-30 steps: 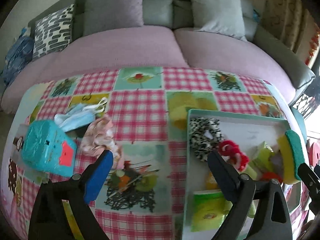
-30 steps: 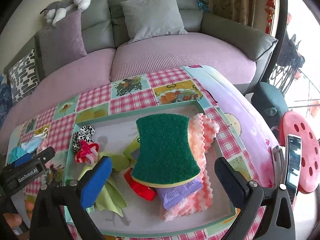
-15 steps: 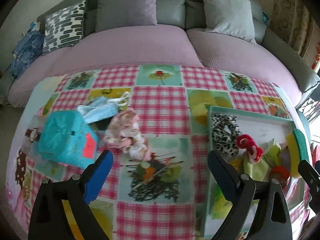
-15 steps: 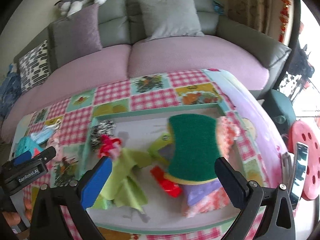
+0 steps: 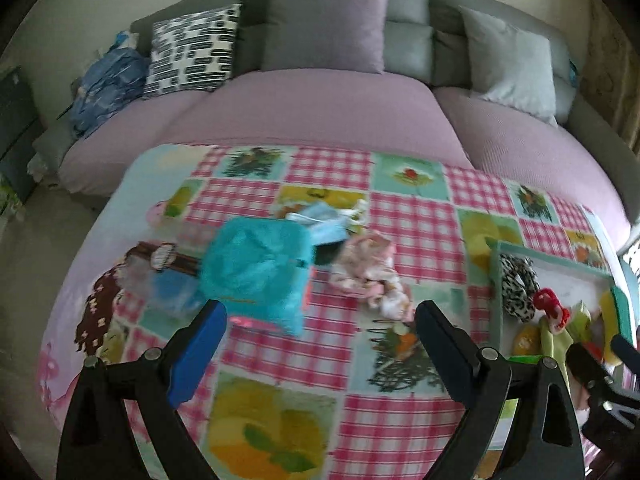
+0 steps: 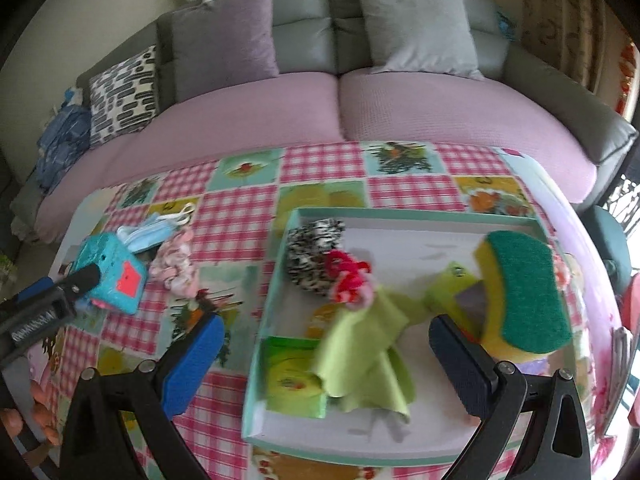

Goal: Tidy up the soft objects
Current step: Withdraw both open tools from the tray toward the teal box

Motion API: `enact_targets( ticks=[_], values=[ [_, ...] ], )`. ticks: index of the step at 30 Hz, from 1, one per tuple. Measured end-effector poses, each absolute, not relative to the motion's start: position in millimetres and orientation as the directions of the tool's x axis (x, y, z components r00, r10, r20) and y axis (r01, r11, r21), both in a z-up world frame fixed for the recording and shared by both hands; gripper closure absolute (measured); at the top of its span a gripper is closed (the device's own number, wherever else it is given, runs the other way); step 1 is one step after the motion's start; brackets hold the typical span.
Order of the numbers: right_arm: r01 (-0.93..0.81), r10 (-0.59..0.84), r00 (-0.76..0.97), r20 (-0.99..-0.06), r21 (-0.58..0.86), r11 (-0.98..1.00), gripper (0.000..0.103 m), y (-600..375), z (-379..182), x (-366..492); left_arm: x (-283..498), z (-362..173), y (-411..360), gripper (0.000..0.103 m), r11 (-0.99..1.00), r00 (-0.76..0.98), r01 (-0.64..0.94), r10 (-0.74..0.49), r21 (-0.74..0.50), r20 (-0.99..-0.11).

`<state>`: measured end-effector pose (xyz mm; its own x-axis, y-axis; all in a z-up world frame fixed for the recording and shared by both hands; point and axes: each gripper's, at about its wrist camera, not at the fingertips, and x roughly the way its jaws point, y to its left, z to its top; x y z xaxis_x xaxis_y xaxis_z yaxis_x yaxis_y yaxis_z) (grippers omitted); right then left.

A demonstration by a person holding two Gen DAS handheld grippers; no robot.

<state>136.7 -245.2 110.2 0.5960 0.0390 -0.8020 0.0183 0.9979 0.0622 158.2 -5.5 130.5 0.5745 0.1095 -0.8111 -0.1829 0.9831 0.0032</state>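
The worktop (image 6: 240,216) wears a pink-checked patchwork cloth. At centre right of the right view, a shallow teal-rimmed tray (image 6: 400,213) holds a green-and-yellow sponge (image 6: 528,292), a lime cloth (image 6: 368,352) and a leopard scrunchie (image 6: 312,252). At left lies a fuzzy turquoise pouch (image 5: 256,264) and a pink scrunchie (image 5: 368,268). Both left tongs (image 5: 320,344) and right tongs (image 6: 324,360) gape wide, empty. No writing is readable.
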Motion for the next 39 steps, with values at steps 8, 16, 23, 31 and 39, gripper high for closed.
enact_targets(
  ticks=[8,16,23,31,39],
  values=[
    [-0.039,0.077,0.58,-0.811,0.066,0.997,0.0,-212,102,143,149,132,41,0.008,0.957,0.567,-0.291,0.162,-0.013,-0.808],
    [-0.109,0.109,0.557,-0.823,0.057,0.992,0.0,-178,89,149,142,122,76,0.008,0.927,0.531,-0.374,0.203,-0.013,-0.823],
    [-0.139,0.114,0.536,-0.836,0.046,0.989,0.0,-158,76,155,139,104,96,0.008,0.911,0.482,-0.413,0.201,-0.019,-0.852],
    [-0.155,0.125,0.516,-0.847,0.052,0.987,0.0,-148,63,166,143,88,106,0.008,0.909,0.458,-0.413,0.158,-0.052,-0.875],
    [-0.182,0.149,0.499,-0.854,0.064,0.981,0.0,-133,55,184,148,85,108,0.008,0.913,0.466,-0.398,0.117,-0.09,-0.877]
  ],
)
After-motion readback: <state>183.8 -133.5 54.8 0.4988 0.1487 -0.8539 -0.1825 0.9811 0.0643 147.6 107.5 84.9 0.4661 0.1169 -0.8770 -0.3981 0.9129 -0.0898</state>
